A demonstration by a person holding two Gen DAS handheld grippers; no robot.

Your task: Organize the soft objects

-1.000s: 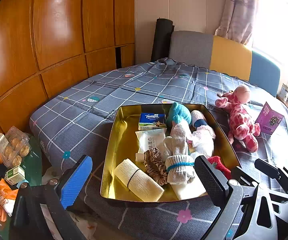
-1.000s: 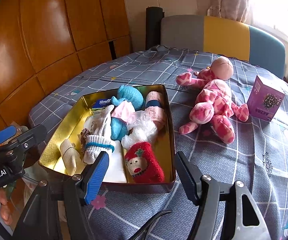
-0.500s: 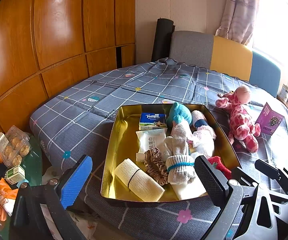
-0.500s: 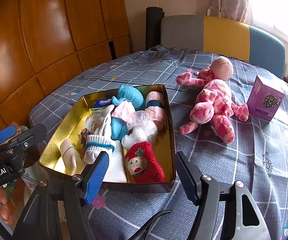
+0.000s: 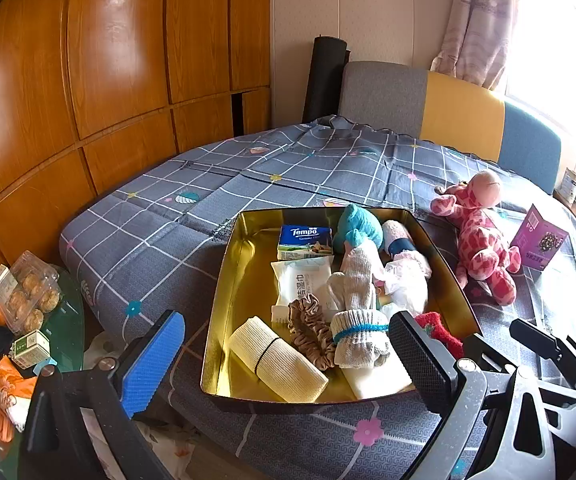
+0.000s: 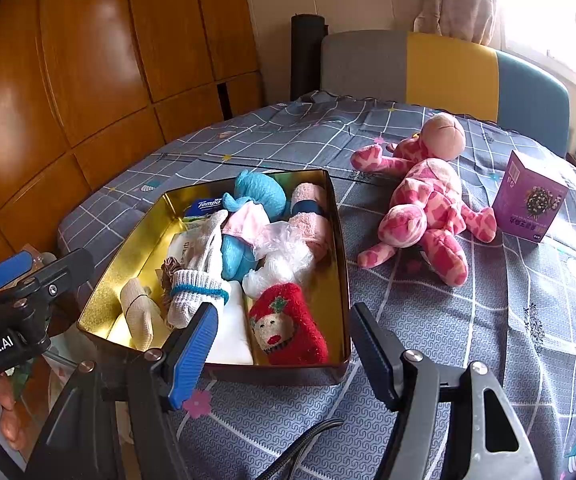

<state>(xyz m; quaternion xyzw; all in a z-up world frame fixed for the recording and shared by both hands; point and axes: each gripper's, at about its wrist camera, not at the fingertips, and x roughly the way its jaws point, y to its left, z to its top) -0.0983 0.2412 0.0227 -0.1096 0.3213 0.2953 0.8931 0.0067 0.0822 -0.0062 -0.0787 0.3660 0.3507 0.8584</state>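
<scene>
A gold tin (image 5: 224, 280) (image 6: 340, 240) sits at the near edge of the grey checked cloth. It holds a Tempo tissue pack (image 5: 306, 238), a wet-wipe pack, a brown scrunchie (image 5: 308, 332), a cream rolled bandage (image 5: 276, 360), a white glove (image 5: 358, 320), a teal knit item (image 6: 258, 192) and a red sock (image 6: 288, 324). A pink giraffe plush (image 5: 480, 240) (image 6: 428, 204) lies on the cloth to the tin's right. My left gripper (image 5: 286, 362) hovers open before the tin's near wall. My right gripper (image 6: 284, 354) is open too, near the tin's front right corner, holding nothing.
A purple box (image 6: 528, 204) stands right of the plush. A glass side table (image 5: 64, 320) with snack packs sits low on the left. A grey, yellow and blue seat back (image 5: 448, 112) and a black roll (image 5: 324, 76) stand behind the table, with wooden panels on the left.
</scene>
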